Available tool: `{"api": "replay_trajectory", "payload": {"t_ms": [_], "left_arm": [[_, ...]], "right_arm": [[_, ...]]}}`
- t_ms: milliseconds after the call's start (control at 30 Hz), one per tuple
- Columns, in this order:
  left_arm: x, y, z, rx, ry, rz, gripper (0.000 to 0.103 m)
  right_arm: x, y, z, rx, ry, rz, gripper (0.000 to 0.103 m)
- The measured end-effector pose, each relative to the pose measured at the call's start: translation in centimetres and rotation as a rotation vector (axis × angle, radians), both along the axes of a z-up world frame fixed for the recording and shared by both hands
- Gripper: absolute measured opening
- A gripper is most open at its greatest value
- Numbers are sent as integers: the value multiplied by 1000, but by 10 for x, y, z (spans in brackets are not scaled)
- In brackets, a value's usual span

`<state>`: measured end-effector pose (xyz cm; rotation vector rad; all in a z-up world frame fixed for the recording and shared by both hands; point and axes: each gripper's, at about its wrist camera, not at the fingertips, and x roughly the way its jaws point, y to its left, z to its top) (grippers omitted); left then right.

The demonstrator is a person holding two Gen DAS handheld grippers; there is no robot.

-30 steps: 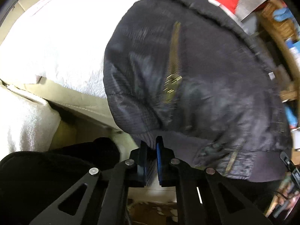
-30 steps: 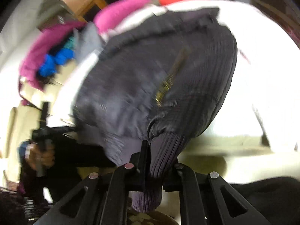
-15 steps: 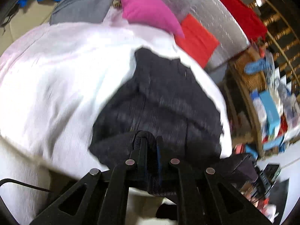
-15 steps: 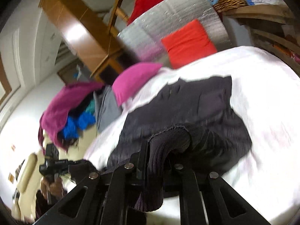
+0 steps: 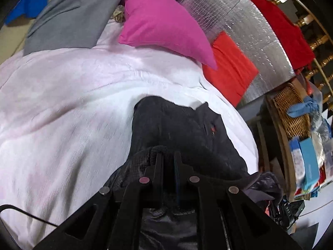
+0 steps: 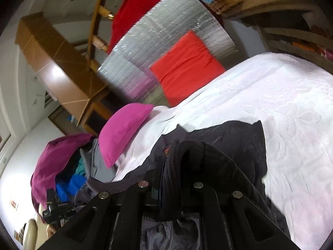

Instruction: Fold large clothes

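Observation:
A dark padded jacket (image 5: 187, 133) lies on the white bedspread (image 5: 62, 112), its lower part lifted and doubled over toward the collar end. My left gripper (image 5: 167, 158) is shut on the jacket's ribbed hem, which bunches around the fingers. In the right wrist view the same jacket (image 6: 239, 139) spreads ahead, and my right gripper (image 6: 169, 164) is shut on a thick roll of its ribbed hem. The jacket's front and zip are hidden under the fold.
A pink pillow (image 5: 164, 27) and a grey garment (image 5: 68, 20) lie at the head of the bed. A red cushion (image 5: 229, 66) leans on a silver foil panel (image 5: 245, 31). Wicker basket (image 5: 291, 112) and shelves stand right of the bed. Piled clothes (image 6: 58, 162) lie left.
Both grippers have carried the jacket's hem up from the bed's near edge and forward over the jacket, folding it. The zip front, visible a second ago, is now covered.

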<state>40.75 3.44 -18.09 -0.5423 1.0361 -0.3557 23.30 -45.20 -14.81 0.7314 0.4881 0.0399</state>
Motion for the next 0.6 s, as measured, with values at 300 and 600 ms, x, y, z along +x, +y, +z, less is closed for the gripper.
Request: {"api": "replay_trajectory", "payload": {"t_ms": [300,600], "left_arm": [[69,-27,-12,50,7,-23,9],[108,-48,-3,85,-25,-33,9]], "right_arm": [[70,-32,-26,31,38,-43,12],[114,-42,-17,-44,27,-56,12]]}}
